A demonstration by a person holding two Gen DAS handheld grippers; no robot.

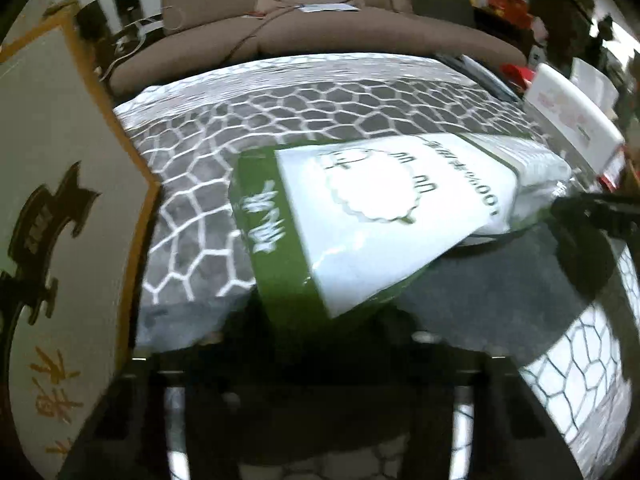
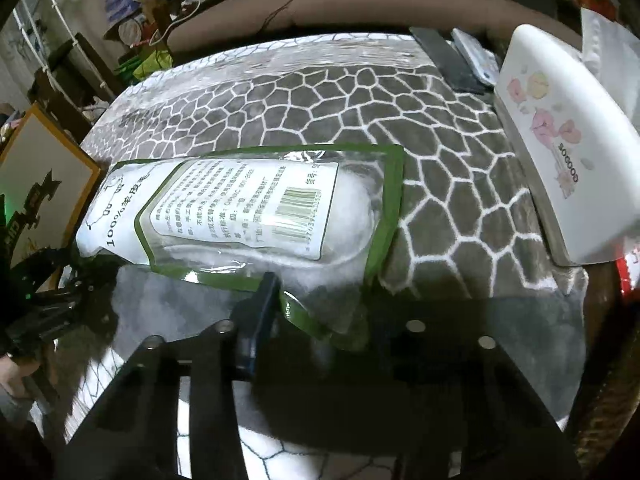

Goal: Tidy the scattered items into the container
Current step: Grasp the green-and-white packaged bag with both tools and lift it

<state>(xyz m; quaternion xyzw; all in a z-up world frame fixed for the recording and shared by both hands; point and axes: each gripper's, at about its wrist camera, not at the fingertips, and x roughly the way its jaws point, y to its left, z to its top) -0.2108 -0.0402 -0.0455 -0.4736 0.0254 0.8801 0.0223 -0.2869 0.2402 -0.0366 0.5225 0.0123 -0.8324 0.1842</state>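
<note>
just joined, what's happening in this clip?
A person with a handheld gripper in each hand is working on a green-and-white packet lying on the patterned table cover. The right gripper is at the packet's near corner; the left gripper is at its green end. Whether either one pinches it is hard to tell. A white box stands at the right edge.

Black tool (image 2: 320, 316), silver screws

Both grippers are angled steeply down near the table's (image 2: 280, 92) near edge. The right gripper (image 2: 332, 312) is pinched on the packet's (image 2: 248, 204) corner, its left finger (image 2: 260, 304) pressed against it. The left gripper (image 1: 320, 344) is lost in shadow at the packet's other end, so its grip can't be made out.
</note>
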